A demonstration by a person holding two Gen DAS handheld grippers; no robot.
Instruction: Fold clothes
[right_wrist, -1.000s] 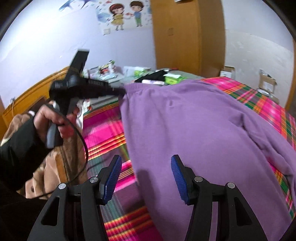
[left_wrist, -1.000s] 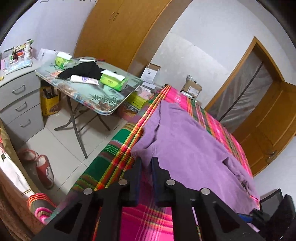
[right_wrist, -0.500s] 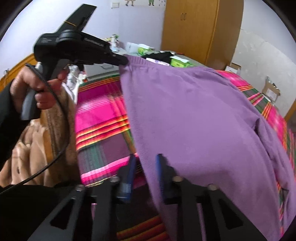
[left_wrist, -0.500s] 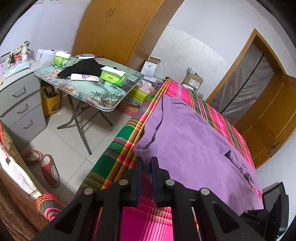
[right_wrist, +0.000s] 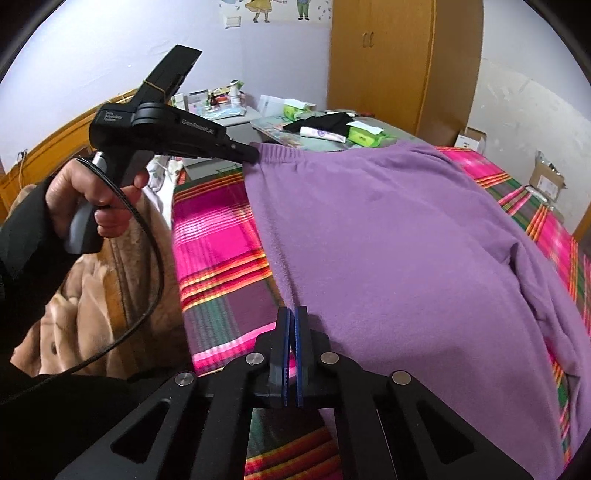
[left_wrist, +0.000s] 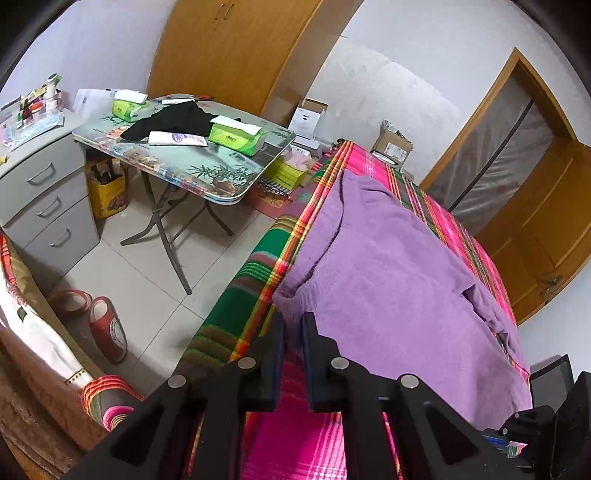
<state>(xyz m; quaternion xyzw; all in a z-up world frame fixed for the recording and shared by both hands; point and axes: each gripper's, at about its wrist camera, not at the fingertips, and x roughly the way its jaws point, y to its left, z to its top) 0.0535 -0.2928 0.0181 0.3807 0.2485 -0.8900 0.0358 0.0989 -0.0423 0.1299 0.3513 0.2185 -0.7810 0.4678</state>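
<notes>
Purple fleece, one garment, lies spread on the plaid bed. My two grippers pinch its near edge: left gripper clamps the waistband corner at ten o'clock, right gripper has just closed on the hem at six.

Bed w/ plaid blanket, pink/green/orange stripes; folding table beside bed, printed top, crossed metal legs; on it 2 green tissue packs, black cloth, white tube; grey drawer unit, 3 handles, small bottles & misc on top; yellow bag under table edge; red slippers on tiled floor; wooden wardrobe at wall; cardboard boxes nr far end of bed; wooden door, ajar; cartoon wall stickers; tan fleece coat at bed's side
</notes>
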